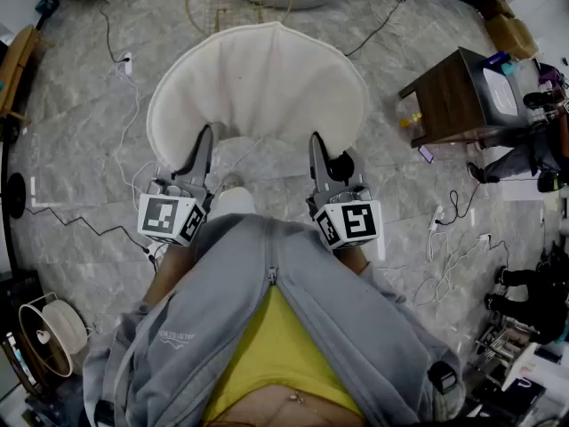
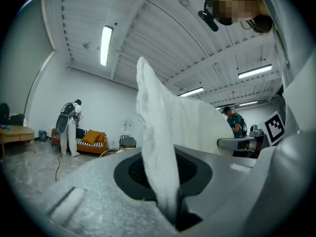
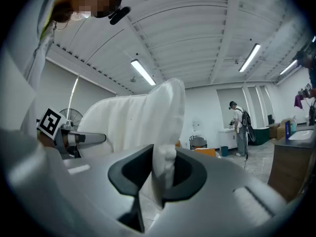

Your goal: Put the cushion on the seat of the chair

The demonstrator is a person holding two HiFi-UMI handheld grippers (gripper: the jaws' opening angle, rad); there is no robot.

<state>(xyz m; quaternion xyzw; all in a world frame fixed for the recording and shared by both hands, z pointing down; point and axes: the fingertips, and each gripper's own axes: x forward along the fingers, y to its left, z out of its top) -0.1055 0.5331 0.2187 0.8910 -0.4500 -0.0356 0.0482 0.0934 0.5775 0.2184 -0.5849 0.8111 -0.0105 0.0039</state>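
Grips the cushion [image 1: 258, 87] by its near edge, left tool [image 1: 203, 145] and right tool [image 1: 318, 152] both clenched on fabric. Spreads toward the far side above the floor [image 1: 62, 105], long axis left-right.

The head view looks steeply down from above the person onto the white fan-shaped fabric cushion [image 1: 258, 87], upper centre. Each gripper view sits low and close behind its own jaws, facing level. All three views share that cushion. The left gripper view also catches the right gripper [image 2: 229, 142] at centre right, and the right gripper view catches the left gripper [image 3: 96, 138] at centre left.
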